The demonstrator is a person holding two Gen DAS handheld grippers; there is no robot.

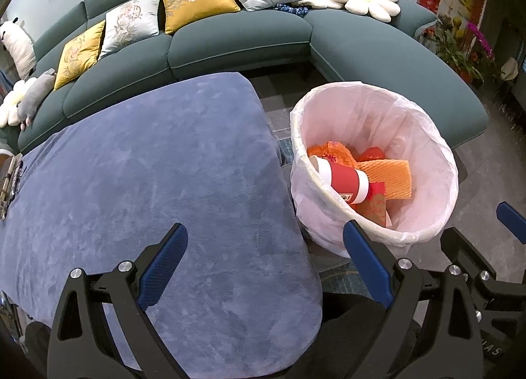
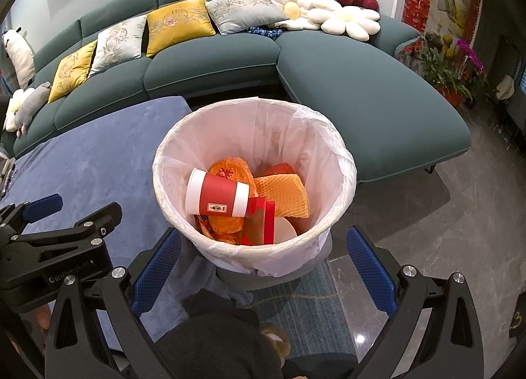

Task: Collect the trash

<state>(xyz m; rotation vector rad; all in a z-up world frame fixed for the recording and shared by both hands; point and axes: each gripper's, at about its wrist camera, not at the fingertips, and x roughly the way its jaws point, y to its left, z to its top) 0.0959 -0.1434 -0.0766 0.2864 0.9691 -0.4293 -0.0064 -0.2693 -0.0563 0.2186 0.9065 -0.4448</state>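
Observation:
A white-lined trash bin (image 2: pixel 250 115) stands on the floor by the table's right end; it also shows in the left wrist view (image 1: pixel 427 129). Inside lie a red-and-white paper cup (image 2: pixel 218 198), an orange foam net (image 2: pixel 282 194), orange wrappers (image 2: pixel 230 170) and a red envelope (image 2: pixel 261 221). The cup (image 1: pixel 342 180) and the foam net (image 1: pixel 391 178) show in the left wrist view too. My right gripper (image 2: pixel 263 267) is open and empty just in front of the bin. My left gripper (image 1: pixel 268 264) is open and empty over the table's near right corner.
A blue plush cloth (image 1: pixel 157 162) covers the table. A green sofa (image 1: pixel 236 40) with several cushions and plush toys runs behind. Potted flowers (image 2: pixel 460 73) stand at the far right. Small items (image 1: pixel 10 175) lie at the table's left edge.

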